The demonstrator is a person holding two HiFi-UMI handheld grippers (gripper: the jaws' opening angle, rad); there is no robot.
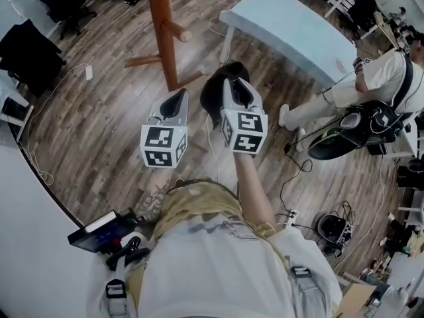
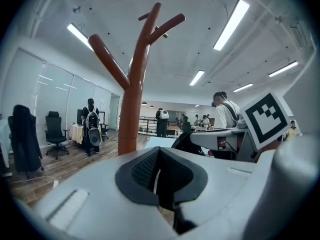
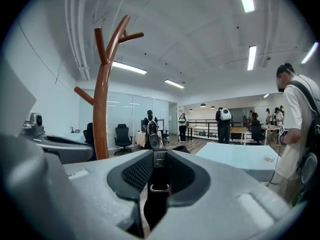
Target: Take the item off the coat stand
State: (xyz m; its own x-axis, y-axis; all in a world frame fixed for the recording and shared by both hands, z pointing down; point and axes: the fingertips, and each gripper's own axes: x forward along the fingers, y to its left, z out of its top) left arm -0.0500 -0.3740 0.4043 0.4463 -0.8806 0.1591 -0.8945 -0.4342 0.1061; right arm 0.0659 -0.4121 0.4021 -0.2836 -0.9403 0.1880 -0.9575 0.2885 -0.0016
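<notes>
Right gripper view tells the story: my right gripper (image 3: 159, 156) has its jaws clamped on a black strap (image 3: 156, 204), buckle and metal ring sitting right between the pads, the strap's long axis running straight down through the grip and out of the bottom of the picture. From the head view, the black bag (image 1: 213, 95) hangs just under my right gripper (image 1: 236, 85), so the task's thing lies below and slightly behind those jaws, not ahead of them. The coat stand (image 1: 162, 32) stands ahead and to the left, apart from the bag; I judge the bag free of the pegs, with the bare branches showing nothing hung on them. My left gripper (image 1: 177, 95) is the one closer to the stand's trunk, just beside the right one, its jaws drawn together on nothing, only a thin slit between the pads in the left gripper view (image 2: 159, 151). A light blue table (image 1: 291, 35) lies off to the right. Hard to say much about the bag itself: my right gripper covers most of it from above, the left gripper view catches only a dark edge (image 2: 186, 143), and I cannot tell whether its bottom touches the floor.
</notes>
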